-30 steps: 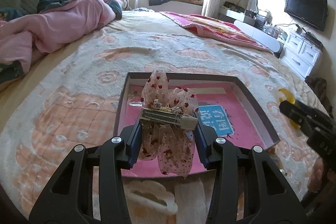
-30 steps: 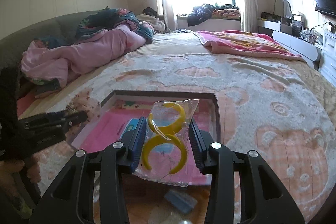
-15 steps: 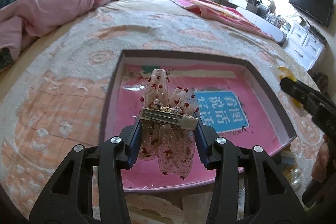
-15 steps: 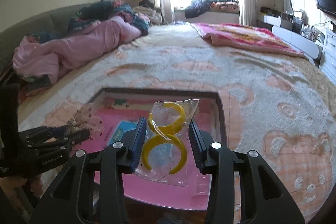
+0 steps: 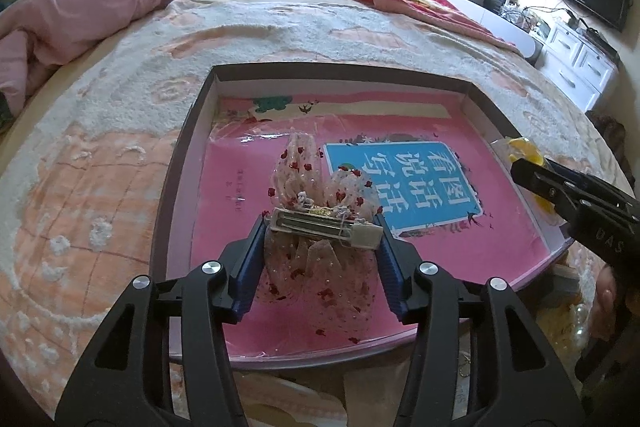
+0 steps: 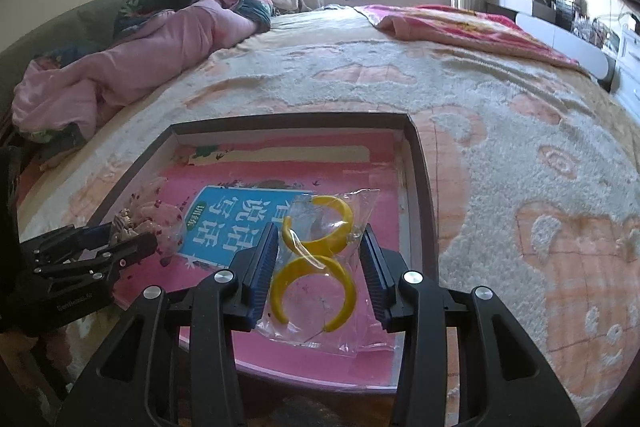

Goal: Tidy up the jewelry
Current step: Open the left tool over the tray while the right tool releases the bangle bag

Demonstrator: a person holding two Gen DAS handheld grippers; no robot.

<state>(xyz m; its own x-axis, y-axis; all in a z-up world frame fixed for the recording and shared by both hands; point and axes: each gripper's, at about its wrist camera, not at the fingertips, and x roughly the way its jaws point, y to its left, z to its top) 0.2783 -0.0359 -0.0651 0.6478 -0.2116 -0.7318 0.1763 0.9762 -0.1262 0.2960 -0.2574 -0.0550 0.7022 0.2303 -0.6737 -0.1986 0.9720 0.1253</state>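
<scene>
Left tool (image 5: 322, 247): jaws opening, lace bow hair clip (image 5: 325, 227) between them, above the shallow box (image 5: 180, 163) on the bed. Right tool (image 6: 318, 267): clamped on bagged yellow hoop earrings (image 6: 316, 259), over the box's right side.

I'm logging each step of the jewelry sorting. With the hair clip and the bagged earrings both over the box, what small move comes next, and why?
Probably let the left hand-held gripper finish opening: its jaws are opening around the lace bow hair clip, already low over the box. The right hand-held gripper could then release the bag of yellow hoop earrings.
</scene>
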